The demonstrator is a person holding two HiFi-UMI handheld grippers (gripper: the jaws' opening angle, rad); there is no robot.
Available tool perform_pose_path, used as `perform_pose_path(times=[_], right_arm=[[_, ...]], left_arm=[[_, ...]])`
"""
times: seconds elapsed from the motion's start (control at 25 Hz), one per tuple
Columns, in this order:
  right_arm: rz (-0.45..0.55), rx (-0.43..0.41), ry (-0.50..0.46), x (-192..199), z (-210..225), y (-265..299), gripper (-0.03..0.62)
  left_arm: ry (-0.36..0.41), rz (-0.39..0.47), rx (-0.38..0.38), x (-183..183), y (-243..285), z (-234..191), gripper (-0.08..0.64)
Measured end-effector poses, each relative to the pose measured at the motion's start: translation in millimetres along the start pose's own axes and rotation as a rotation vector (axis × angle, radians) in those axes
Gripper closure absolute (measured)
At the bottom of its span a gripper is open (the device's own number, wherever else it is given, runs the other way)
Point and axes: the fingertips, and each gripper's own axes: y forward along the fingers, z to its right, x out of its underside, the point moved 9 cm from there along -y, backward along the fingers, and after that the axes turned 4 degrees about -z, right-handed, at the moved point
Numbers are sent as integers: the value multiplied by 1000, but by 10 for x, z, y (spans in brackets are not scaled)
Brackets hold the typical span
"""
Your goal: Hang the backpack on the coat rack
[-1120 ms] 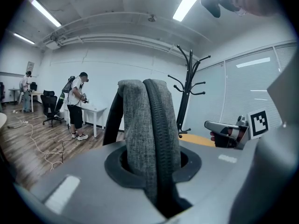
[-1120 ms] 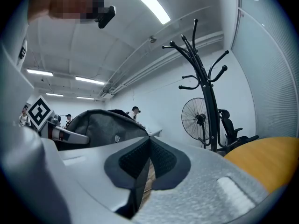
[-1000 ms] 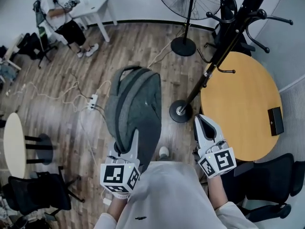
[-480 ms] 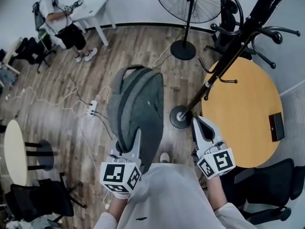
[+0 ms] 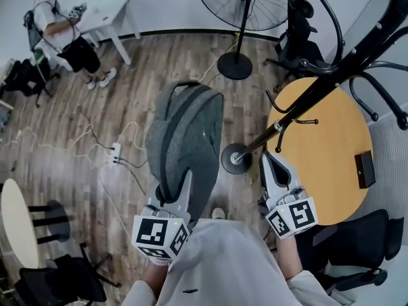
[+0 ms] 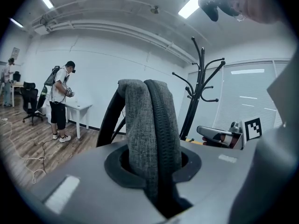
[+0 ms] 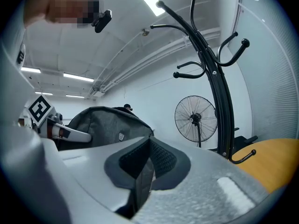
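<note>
The left tongs (image 5: pixel 183 182) pinch the near end of the one gray backpack (image 5: pixel 185 129), which sticks out in front of them, up off the floor and left of the one coat rack (image 5: pixel 299 101). The right tongs (image 5: pixel 270 161) are apart from the bag, near the rack's pole, and their jaws look shut on nothing, though the dark gap low between them is hard to see. The bag's held end hides inside the left tongs, and the rack's top is cut off in the head view.
</note>
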Motion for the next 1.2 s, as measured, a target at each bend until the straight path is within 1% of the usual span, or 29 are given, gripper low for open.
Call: perform_pose_path(times=[0.32, 0.56, 0.96, 1.2], right_arm=[[14, 92, 7, -160, -74, 383, 591], [50, 192, 15, -247, -209, 633, 591], [87, 282, 9, -262, -565, 1135, 591], [81, 319, -15, -327, -723, 1295, 591]], left_arm=[[16, -10, 92, -336, 366, -430, 451], [64, -26, 198, -552, 613, -746, 451], [140, -16, 357, -844, 869, -1199, 451], [173, -19, 409, -937, 1004, -1345, 453]])
